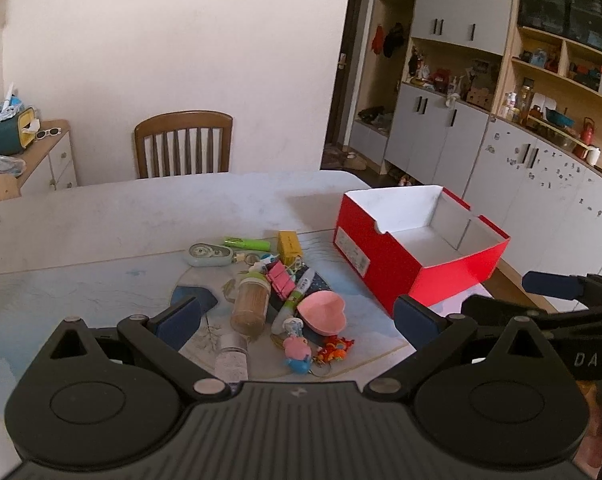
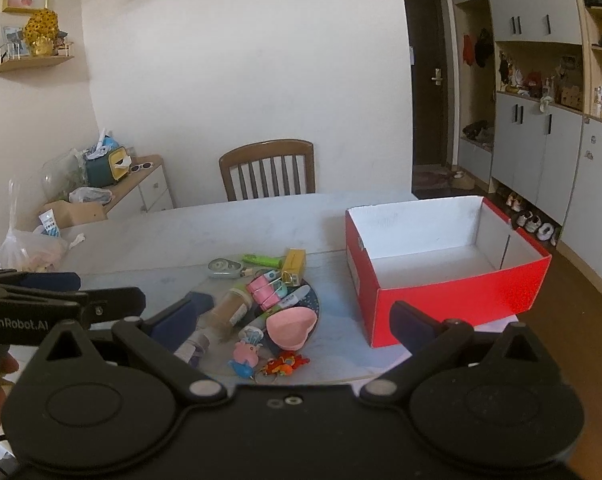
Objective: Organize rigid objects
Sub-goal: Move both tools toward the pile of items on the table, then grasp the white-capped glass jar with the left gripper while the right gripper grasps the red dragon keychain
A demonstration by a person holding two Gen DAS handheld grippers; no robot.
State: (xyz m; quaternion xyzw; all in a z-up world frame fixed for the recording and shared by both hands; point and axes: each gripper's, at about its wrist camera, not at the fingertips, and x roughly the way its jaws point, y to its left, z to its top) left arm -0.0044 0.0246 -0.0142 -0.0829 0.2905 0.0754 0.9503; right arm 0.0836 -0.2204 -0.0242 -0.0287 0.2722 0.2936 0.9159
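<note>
Red box (image 2: 453,296) beside clutter; "GenRobot.AI" on left hand-held gripper (image 2: 37,292).

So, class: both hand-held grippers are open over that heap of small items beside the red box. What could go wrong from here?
1. The toothpick jar lies on its side among tangled items; gripping it may make it roll or drag neighbours.
2. The keychain toys sit near the table's front edge and could get knocked off.
3. The red box looks empty and light, so a bump might shift it.
</note>
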